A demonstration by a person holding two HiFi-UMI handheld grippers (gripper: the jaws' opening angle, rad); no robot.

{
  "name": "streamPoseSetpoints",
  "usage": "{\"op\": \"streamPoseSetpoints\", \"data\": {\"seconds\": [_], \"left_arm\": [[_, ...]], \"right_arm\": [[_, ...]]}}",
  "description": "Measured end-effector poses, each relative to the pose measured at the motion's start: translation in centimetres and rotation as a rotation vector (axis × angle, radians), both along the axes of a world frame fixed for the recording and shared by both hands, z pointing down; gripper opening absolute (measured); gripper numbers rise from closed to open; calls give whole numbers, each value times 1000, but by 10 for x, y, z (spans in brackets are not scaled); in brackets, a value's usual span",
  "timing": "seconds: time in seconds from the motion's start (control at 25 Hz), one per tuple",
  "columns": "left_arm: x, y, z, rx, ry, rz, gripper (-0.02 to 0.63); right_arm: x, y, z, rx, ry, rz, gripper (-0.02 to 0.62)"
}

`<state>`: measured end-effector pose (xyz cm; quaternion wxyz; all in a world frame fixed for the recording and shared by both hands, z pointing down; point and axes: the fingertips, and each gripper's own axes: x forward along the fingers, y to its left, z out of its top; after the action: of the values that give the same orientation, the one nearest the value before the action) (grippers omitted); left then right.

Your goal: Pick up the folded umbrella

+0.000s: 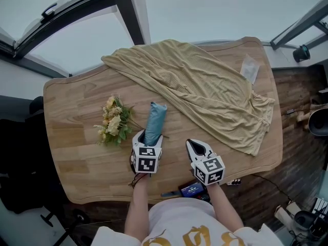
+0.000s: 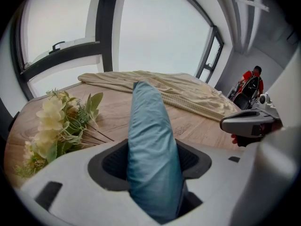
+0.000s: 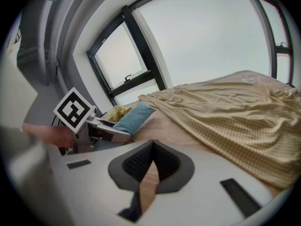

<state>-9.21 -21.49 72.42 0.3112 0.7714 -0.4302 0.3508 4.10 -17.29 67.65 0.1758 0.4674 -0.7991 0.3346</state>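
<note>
The folded umbrella (image 1: pixel 155 119), in a pale blue sleeve, lies on the wooden table (image 1: pixel 77 137), pointing away from me. My left gripper (image 1: pixel 149 136) is set over its near end. In the left gripper view the umbrella (image 2: pixel 150 149) runs out between the two jaws, which stand wide on either side of it; I see no squeeze in the fabric. My right gripper (image 1: pixel 195 145) rests a little to the right, apart from the umbrella, with its jaws together and nothing in them. The right gripper view shows the umbrella (image 3: pixel 131 117) and the left gripper (image 3: pixel 89 121) at its left.
A bunch of artificial flowers (image 1: pixel 114 122) lies just left of the umbrella. A large beige cloth (image 1: pixel 205 91) is spread over the table's far and right parts, with a small clear bag (image 1: pixel 249 68) beyond it. A small device with a lit screen (image 1: pixel 192 189) sits at the near edge.
</note>
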Motion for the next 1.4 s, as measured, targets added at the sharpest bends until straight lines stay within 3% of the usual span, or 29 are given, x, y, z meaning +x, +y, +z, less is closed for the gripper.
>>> {"op": "streamPoseSetpoints", "data": {"seconds": [1.4], "left_arm": [[-18, 23, -92, 201, 76, -49, 288]], "right_arm": [[-2, 11, -69, 180, 40, -49, 11]]}}
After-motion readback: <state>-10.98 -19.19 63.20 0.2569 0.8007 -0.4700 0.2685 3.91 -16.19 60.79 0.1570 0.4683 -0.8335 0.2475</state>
